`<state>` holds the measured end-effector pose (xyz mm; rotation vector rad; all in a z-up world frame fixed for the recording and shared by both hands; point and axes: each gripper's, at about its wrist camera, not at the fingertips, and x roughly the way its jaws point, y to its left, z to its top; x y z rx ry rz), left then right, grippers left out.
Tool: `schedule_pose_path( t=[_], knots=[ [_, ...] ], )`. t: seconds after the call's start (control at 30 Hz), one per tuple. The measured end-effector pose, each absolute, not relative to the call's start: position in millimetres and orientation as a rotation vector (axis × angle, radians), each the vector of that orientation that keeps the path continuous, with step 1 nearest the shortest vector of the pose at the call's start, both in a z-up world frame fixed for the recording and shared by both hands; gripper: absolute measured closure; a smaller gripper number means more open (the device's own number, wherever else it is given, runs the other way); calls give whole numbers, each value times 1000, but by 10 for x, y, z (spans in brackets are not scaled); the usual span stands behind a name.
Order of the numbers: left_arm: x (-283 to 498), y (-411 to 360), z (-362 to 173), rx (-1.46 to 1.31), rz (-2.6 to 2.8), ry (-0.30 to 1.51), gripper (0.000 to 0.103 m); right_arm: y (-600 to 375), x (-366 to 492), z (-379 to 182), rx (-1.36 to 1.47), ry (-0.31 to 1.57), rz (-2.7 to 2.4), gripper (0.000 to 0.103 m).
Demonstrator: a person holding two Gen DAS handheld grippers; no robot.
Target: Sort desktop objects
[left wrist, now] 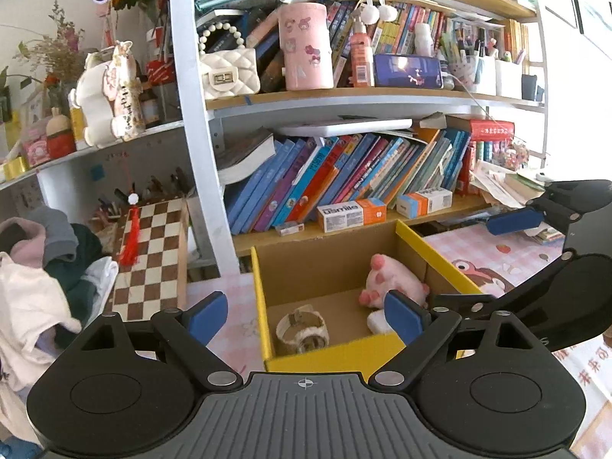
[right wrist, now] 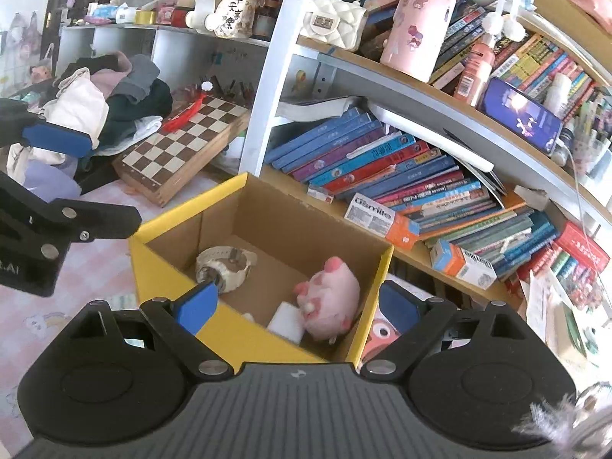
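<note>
A yellow-rimmed cardboard box (left wrist: 260, 290) stands on the pink desk mat in front of the bookshelf; it also shows in the right wrist view (right wrist: 153, 264). Inside lie a pink plush toy (left wrist: 390, 279) (right wrist: 331, 294), a beige roll-shaped item (left wrist: 304, 331) (right wrist: 225, 264) and a small white block (right wrist: 285, 323). My left gripper (left wrist: 306, 319) is open and empty, just above the box's near edge. My right gripper (right wrist: 294, 308) is open and empty, above the box's near right corner. Each gripper shows at the edge of the other's view.
A chessboard (left wrist: 151, 260) (right wrist: 183, 149) leans left of the box, beside a clothes pile (left wrist: 42, 279) (right wrist: 103, 107). Leaning books (left wrist: 344, 179) and small orange-white cartons (left wrist: 350, 214) fill the shelf behind. A pink cup (left wrist: 306, 46), white handbag (left wrist: 227, 70) and phone (left wrist: 407, 70) sit higher up.
</note>
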<state>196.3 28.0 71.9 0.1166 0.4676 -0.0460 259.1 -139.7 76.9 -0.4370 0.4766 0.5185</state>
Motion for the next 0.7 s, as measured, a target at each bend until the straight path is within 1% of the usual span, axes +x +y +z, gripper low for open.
schedule_pose_path(
  t=[0.43,0.7],
  knots=[
    [1352,521,564,110,-40,507,12,-1532,1912,680,-363,482,435,11],
    [1074,608,331,110,-38,573,12,-1472,1560,391,-350,556,430,10]
  ],
)
